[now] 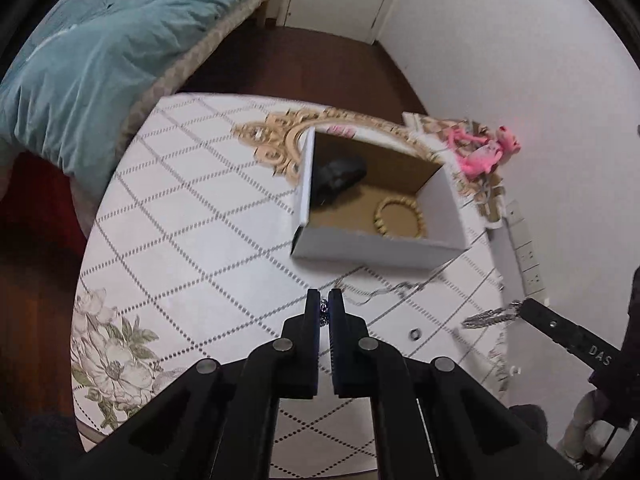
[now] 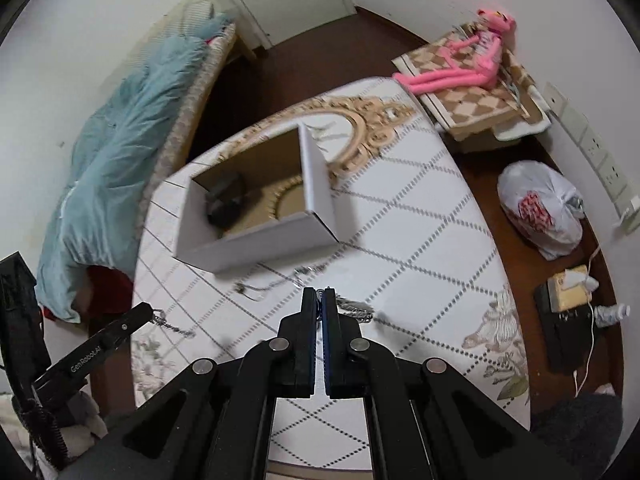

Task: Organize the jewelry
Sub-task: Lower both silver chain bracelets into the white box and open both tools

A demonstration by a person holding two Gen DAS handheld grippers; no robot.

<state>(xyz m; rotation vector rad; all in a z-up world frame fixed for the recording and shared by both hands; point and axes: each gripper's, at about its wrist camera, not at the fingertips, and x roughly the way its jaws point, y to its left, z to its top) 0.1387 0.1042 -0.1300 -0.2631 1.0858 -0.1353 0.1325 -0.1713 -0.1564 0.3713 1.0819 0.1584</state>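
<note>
A white cardboard box stands open on the round table; inside lie a gold bead bracelet and a black lump. My left gripper is shut on a small dark beaded piece of a silver chain necklace that trails across the table. My right gripper is shut on the silver feather pendant of a chain, held above the table. The box also shows in the right wrist view, with the left gripper at lower left. A small ring lies on the table.
The table has a white quilted-pattern cloth with gold ornament. A bed with a blue duvet is to the left. A pink plush toy sits on a checked stand. A white plastic bag and a black device lie on the floor.
</note>
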